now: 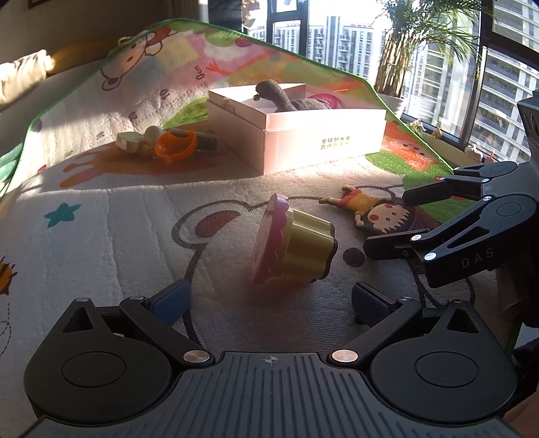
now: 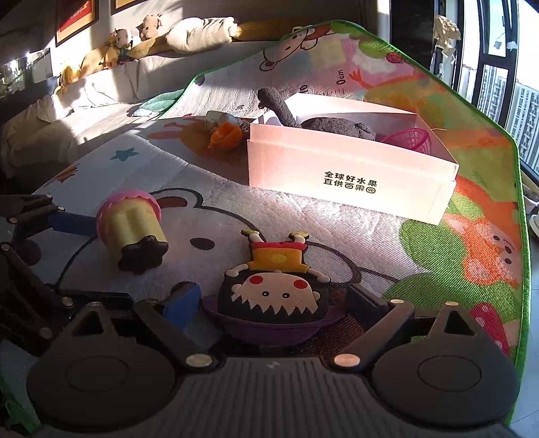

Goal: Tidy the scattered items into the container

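A pink-and-yellow toy cupcake point(image 1: 293, 246) point(image 2: 131, 229) lies on its side on the play mat. My left gripper point(image 1: 269, 300) point(image 2: 96, 259) is open wide, its blue pads just short of the cupcake on either side and not touching it. To the right lies a flat cartoon doll point(image 1: 370, 209) point(image 2: 273, 283). My right gripper point(image 2: 273, 301) point(image 1: 390, 222) is open, with one finger on each side of the doll's head. The white box point(image 1: 323, 134) point(image 2: 337, 168) stands farther back and holds a grey plush point(image 1: 279, 94) point(image 2: 337, 126) and a pink basket point(image 2: 409, 139).
An orange toy point(image 1: 175, 146) point(image 2: 225, 134) and small pieces lie left of the box. The green-edged mat point(image 1: 101, 219) covers a bed. Pillows and soft toys point(image 2: 148, 30) line the far wall. Windows and a potted plant point(image 1: 404, 50) are to the right.
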